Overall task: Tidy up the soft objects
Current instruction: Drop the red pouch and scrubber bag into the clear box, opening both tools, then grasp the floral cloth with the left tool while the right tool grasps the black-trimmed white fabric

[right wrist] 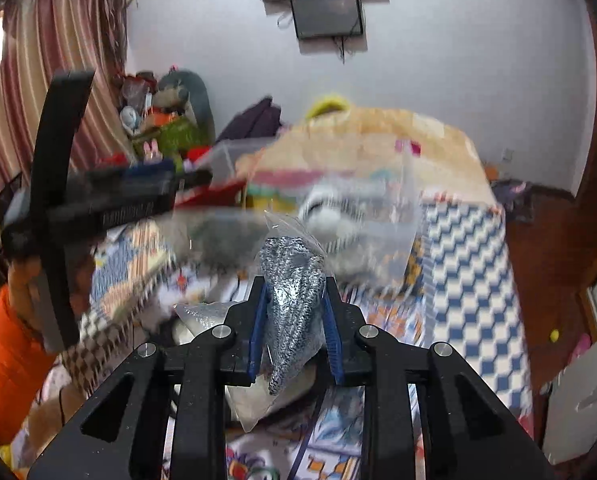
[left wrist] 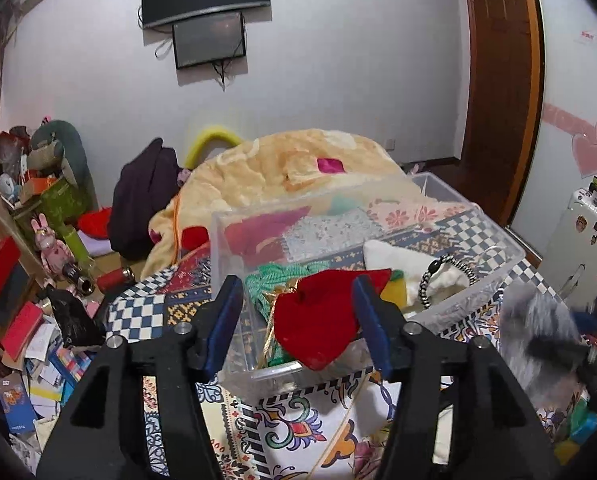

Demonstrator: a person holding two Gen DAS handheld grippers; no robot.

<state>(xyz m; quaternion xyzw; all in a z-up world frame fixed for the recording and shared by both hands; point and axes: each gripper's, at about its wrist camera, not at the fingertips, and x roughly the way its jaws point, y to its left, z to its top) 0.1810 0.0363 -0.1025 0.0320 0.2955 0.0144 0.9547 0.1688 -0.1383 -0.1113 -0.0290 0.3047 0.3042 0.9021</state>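
A clear plastic bin (left wrist: 494, 240) stands on the patterned bedspread and holds soft items: a red cloth piece (left wrist: 318, 320), green cord (left wrist: 266, 284), a white plush (left wrist: 386, 256) and a beaded bracelet (left wrist: 446, 276). My left gripper (left wrist: 296, 300) is open above the bin's near corner, the red piece lying between its fingers. My right gripper (right wrist: 294, 300) is shut on a grey knit item in a clear bag (right wrist: 290, 300). It shows blurred at the right of the left wrist view (left wrist: 538, 336). The bin (right wrist: 338, 200) is blurred ahead in the right wrist view.
A rumpled yellow blanket (left wrist: 282, 172) lies behind the bin. The bedspread (left wrist: 290, 432) covers the bed. Clutter of boxes, toys and books (left wrist: 38, 300) fills the floor at left. A white cabinet (left wrist: 578, 240) stands at right. The left gripper (right wrist: 98, 200) crosses the right wrist view.
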